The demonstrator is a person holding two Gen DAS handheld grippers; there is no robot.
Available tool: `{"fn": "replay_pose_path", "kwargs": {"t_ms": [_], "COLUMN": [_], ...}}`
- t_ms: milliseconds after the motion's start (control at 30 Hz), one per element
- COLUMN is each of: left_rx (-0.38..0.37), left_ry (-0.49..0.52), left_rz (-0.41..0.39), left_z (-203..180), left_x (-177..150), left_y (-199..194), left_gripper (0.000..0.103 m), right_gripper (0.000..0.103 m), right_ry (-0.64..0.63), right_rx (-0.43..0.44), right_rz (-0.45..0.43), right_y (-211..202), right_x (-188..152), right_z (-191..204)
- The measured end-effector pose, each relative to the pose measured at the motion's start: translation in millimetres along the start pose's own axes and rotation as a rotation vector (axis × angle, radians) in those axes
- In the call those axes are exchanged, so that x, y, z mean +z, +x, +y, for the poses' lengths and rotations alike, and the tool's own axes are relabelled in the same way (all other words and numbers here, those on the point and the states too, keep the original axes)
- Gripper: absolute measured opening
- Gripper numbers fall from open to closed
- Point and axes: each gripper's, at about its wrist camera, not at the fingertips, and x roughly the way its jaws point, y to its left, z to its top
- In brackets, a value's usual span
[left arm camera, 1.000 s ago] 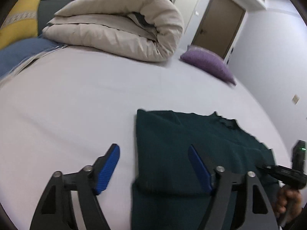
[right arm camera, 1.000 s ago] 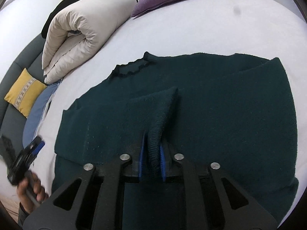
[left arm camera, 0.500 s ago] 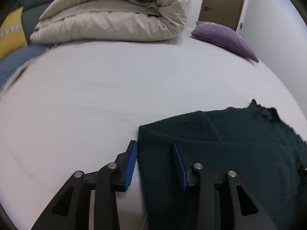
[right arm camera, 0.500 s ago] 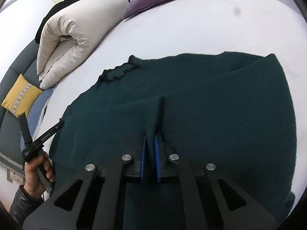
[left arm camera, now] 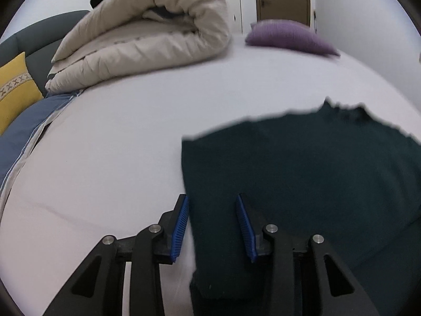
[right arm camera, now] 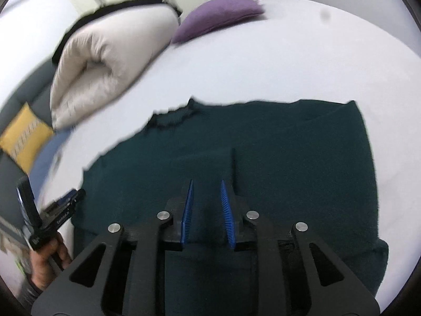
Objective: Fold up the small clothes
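A dark green sweater (left arm camera: 315, 173) lies flat on the white bed, with its frilled collar (right arm camera: 171, 117) towards the far side; it also shows in the right wrist view (right arm camera: 289, 152). My left gripper (left arm camera: 213, 202) is partly open and straddles the sweater's left edge, one blue pad on the sheet side and one over the cloth. My right gripper (right arm camera: 206, 187) is slightly open over the sweater's middle, next to a folded sleeve edge (right arm camera: 233, 163), and holds nothing. The left gripper also shows in the right wrist view (right arm camera: 52, 210), held in a hand.
A rolled beige duvet (left arm camera: 147, 34) and a purple cushion (left arm camera: 286, 35) lie at the far end of the bed (left arm camera: 110, 158). A yellow cushion (left arm camera: 13, 89) and blue bedding (left arm camera: 23, 131) sit at the left by a grey sofa.
My right gripper has let go of the sleeve fold and opened a little. My left gripper has narrowed and come down onto the sweater's left edge.
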Motion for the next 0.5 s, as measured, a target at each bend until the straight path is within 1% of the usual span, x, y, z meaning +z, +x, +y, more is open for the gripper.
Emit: {"fn": "replay_pose_path", "kwargs": {"t_ms": [67, 100, 133, 200, 233, 267, 300, 367, 400, 433, 500], "left_rx": [-0.024, -0.033, -0.041, -0.044, -0.036, -0.025, -0.013, 0.014, 0.019, 0.016, -0.009], "left_ry": [-0.041, -0.05, -0.054, -0.057, -0.056, -0.054, -0.049, -0.025, -0.019, -0.024, -0.05], "left_rz": [0.011, 0.015, 0.017, 0.018, 0.022, 0.023, 0.023, 0.011, 0.007, 0.006, 0.018], "left_z": [9.0, 11.6, 13.7, 15.3, 15.3, 14.8, 13.2, 8.6, 7.6, 8.4, 14.2], "left_x": [-0.5, 0.0, -1.5, -2.6, -2.8, -2.7, -3.0, -5.9, -7.0, -8.3, -7.2], "left_y": [3.2, 5.0, 6.8, 6.0, 4.9, 3.2, 0.6, -4.9, -5.7, -5.3, -1.6], "left_gripper": [0.045, 0.046, 0.046, 0.047, 0.047, 0.047, 0.047, 0.047, 0.047, 0.047, 0.049], "right_gripper": [0.02, 0.018, 0.016, 0.016, 0.016, 0.017, 0.022, 0.021, 0.021, 0.021, 0.021], "right_ry": [-0.032, -0.05, -0.069, -0.027, 0.015, 0.031, 0.035, 0.014, 0.001, -0.027, -0.066], "right_rx": [-0.042, -0.06, -0.078, -0.085, -0.069, -0.076, -0.087, -0.034, -0.019, -0.012, -0.04], "right_rz": [0.062, 0.059, 0.027, 0.022, 0.02, 0.013, -0.002, -0.055, -0.065, -0.065, -0.015], "right_y": [16.8, 21.0, 19.7, 15.9, 11.8, 7.2, 1.0, -17.0, -19.5, -20.3, -7.2], "right_x": [-7.2, -11.2, -14.6, -15.7, -15.0, -14.6, -14.0, -14.3, -13.8, -14.4, -16.4], "right_z": [3.1, 1.9, -0.7, -11.8, -17.7, -20.1, -19.4, -8.9, -2.8, 5.1, 11.7]}}
